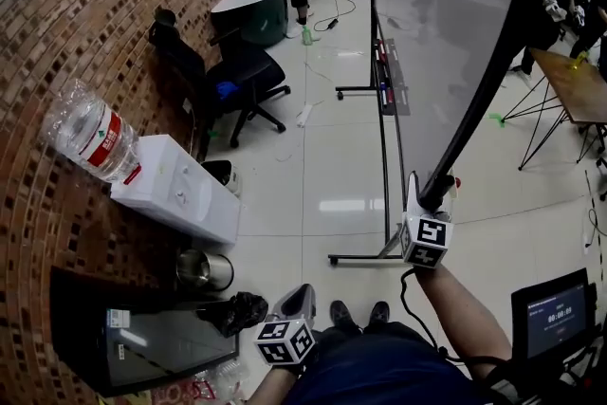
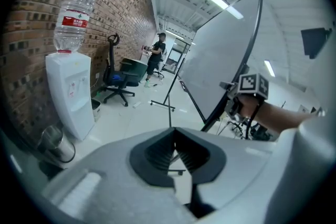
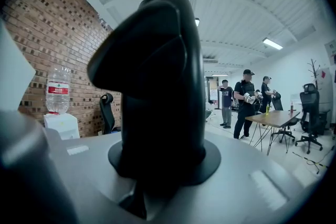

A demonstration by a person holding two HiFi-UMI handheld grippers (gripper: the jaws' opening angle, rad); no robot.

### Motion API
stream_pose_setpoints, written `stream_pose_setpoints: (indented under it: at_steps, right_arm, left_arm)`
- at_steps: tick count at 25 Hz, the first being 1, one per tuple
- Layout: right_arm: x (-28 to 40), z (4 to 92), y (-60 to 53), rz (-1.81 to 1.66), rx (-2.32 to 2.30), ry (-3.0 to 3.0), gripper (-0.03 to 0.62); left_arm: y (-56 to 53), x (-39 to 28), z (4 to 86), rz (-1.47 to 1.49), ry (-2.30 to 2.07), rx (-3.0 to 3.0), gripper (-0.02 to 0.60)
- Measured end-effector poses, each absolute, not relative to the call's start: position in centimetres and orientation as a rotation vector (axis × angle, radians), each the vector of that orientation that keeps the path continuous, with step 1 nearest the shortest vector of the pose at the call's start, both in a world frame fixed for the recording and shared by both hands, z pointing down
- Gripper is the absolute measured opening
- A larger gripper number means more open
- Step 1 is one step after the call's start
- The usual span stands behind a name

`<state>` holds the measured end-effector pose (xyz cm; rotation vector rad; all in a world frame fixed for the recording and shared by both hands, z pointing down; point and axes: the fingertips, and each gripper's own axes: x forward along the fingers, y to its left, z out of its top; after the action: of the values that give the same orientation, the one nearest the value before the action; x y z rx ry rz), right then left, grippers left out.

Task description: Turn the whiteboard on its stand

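The whiteboard (image 1: 446, 14) hangs tilted on its black wheeled stand (image 1: 384, 156), its pale face turned toward the room. Its black frame edge (image 1: 484, 81) runs down to my right gripper (image 1: 434, 194), which is shut on it at the lower end. In the right gripper view that black frame (image 3: 157, 71) fills the middle between the jaws. My left gripper (image 1: 299, 303) hangs low by my legs, away from the board, its fingertips together with nothing between them. The left gripper view shows the whiteboard (image 2: 220, 60) and the right gripper (image 2: 236, 99) on its edge.
A water dispenser (image 1: 175, 190) with a bottle (image 1: 90, 138) stands against the brick wall at left, a metal bin (image 1: 204, 270) beside it. An office chair (image 1: 237, 81) is farther back. A wooden table (image 1: 574, 85) and people stand at right. A small monitor (image 1: 555, 313) is near my right arm.
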<state>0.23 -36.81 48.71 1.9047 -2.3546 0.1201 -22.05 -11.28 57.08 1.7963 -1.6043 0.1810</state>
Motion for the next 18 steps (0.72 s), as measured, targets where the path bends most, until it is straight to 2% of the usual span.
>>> stream_pose_setpoints:
  at_steps: [8, 18]
  right_arm:
    - [0.4, 47.7, -33.7, 0.12, 1.891, -2.363, 0.117]
    - [8.7, 49.2, -33.3, 0.123, 1.86, -2.378, 0.098]
  left_arm:
    - [-6.4, -20.5, 57.3, 0.278, -1.675, 1.726, 0.006]
    - [-4.0, -19.5, 58.1, 0.201, -1.638, 1.757, 0.006]
